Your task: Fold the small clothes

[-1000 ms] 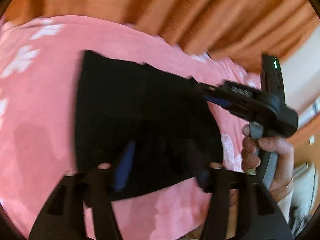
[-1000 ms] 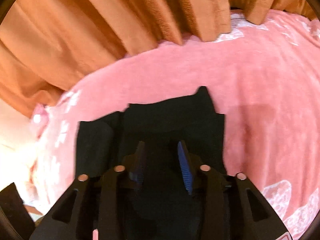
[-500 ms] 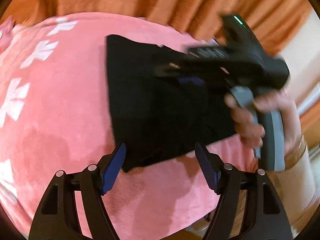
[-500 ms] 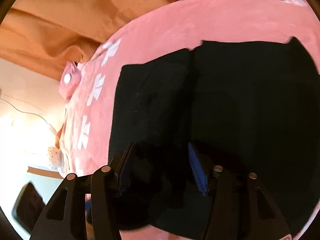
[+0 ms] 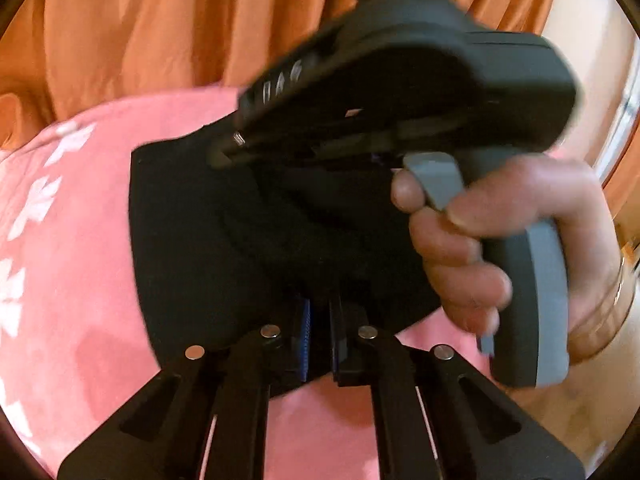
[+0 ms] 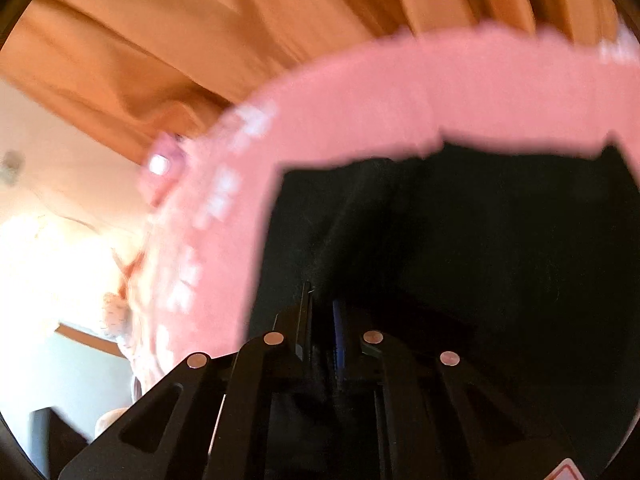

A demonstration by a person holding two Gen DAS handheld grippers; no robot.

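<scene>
On the pink blanket (image 5: 80, 300): that's where your black garment (image 5: 192, 240) is, lying mostly flat with the orange curtain (image 5: 160, 32) behind it.
Left gripper (image 5: 320, 340): jaws just snapped closed, and you've pinched the near edge of the garment between them.
Right gripper (image 6: 322, 328): same deal, jaws just closed on the cloth near its left side. It's dark and blurry down there, so I'd say it has fabric, but how much is hard to tell.
Your right hand (image 5: 500, 240): squeezing the trigger right beside the left gripper, so both tools are crowded over one small patch.
Risk 1: a shallow pinch slips out once you lift, and the fold flops back.
Risk 2: you grab a single layer only, so the lower layer stays put and the fold goes crooked.
Risk 3: you catch the fuzzy blanket along with the garment and drag it up too.
Risk 4: the grippers bump each other since they're so close.
</scene>
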